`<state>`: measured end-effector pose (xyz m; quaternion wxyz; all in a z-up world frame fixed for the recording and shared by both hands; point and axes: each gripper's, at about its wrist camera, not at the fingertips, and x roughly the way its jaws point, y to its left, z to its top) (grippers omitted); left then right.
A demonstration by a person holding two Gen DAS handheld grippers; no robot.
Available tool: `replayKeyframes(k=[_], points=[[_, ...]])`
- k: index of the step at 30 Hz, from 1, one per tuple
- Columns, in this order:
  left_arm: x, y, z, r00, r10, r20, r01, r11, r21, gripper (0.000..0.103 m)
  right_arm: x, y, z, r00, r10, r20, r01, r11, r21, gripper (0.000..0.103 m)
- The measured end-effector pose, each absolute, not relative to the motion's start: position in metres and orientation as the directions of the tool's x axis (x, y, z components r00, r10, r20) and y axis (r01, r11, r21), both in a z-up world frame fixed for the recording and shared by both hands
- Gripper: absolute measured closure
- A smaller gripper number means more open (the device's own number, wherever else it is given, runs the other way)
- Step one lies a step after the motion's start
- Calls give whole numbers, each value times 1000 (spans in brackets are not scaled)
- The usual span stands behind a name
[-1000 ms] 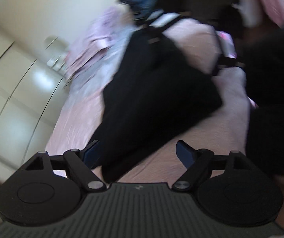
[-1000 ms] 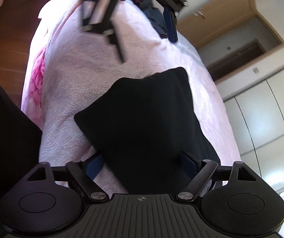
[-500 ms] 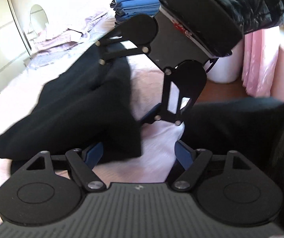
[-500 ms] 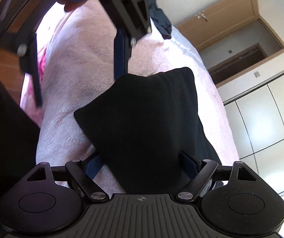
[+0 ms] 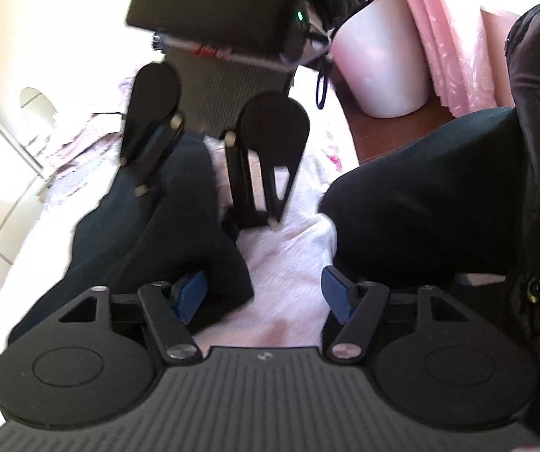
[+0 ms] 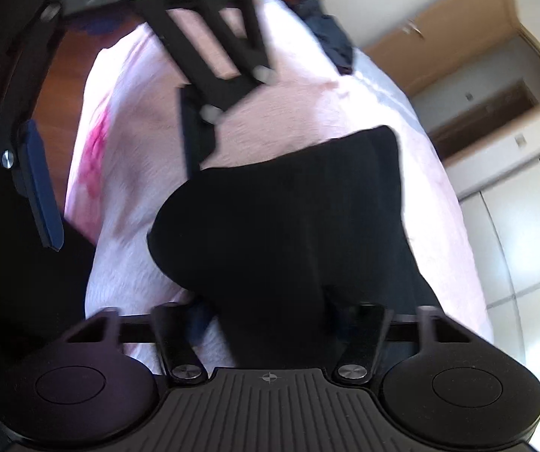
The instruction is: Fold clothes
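Garment: a plain black garment (image 5: 164,233) lay folded into a thick, soft-edged bundle on the pink quilted bed (image 5: 288,260), near the bed's edge that faced the wooden floor; in the right wrist view it (image 6: 288,218) showed one pointed corner toward the far side of the bed.
Left gripper: the left gripper (image 5: 266,293) had just been narrowing, though its blue pads were spread; the left pad touched the garment's near corner and the other stood over bare bedcover, so nothing was pinched.
Right gripper: the right gripper (image 6: 270,312) had just been closing, with the garment's near end bunched between its fingers; whether the pads pressed on it could not be told, since blur and black cloth hid them.
Writing: none could be read; only a small cross-in-circle emblem sat on each gripper body.
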<state>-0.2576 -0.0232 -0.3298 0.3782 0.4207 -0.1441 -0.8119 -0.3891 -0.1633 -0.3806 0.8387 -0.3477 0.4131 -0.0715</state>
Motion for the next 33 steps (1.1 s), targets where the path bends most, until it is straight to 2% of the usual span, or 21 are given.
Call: replayKeyframes(k=[1, 5, 13, 15, 16, 17, 19, 23, 26, 27, 28, 31, 33], points=[[-253, -20, -327, -338, -756, -561, 502, -649, 572, 30, -390, -165, -374, 655, -402, -640, -147, 763, -630, 61], [-240, -24, -320, -238, -849, -472, 520, -522, 677, 15, -387, -175, -350, 673, -380, -634, -67, 823, -564, 64], [-256, -72, -346, -159, -938, -309, 282, -343, 896, 15, -373, -181, -319, 702, -368, -610, 56, 883, -467, 64], [-256, -82, -347, -168, -937, -307, 226, -340, 913, 27, -372, -175, -317, 693, -378, -615, 43, 872, -487, 64], [-254, -85, -344, -180, -921, -345, 202, -378, 904, 49, -369, -171, -319, 686, -387, -617, 31, 862, -506, 65], [-249, -85, -340, -181, -918, -353, 186, -384, 904, 66, -367, -167, -321, 679, -396, -618, 18, 851, -525, 65], [-235, -85, -331, -170, -922, -348, 175, -375, 910, 72, -364, -161, -318, 680, -420, -601, 27, 834, -552, 65], [-186, -83, -312, -97, -931, -351, 212, -364, 907, 73, -332, -143, -304, 750, -423, -508, 70, 815, -576, 66], [-154, -81, -324, -29, -909, -416, 256, -409, 876, 73, -294, -125, -309, 788, -407, -461, 73, 806, -587, 66], [-149, -80, -332, -19, -898, -439, 279, -426, 861, 74, -281, -123, -316, 787, -393, -475, 56, 813, -579, 63], [-145, -78, -341, -12, -888, -460, 302, -441, 845, 74, -272, -119, -323, 780, -379, -499, 30, 818, -574, 54], [-147, -72, -356, 1, -888, -459, 329, -433, 839, 75, -280, -100, -342, 758, -368, -539, -56, 786, -616, 39], [-149, -71, -357, 7, -893, -449, 357, -418, 836, 75, -301, -104, -345, 736, -391, -553, -64, 773, -631, 39]])
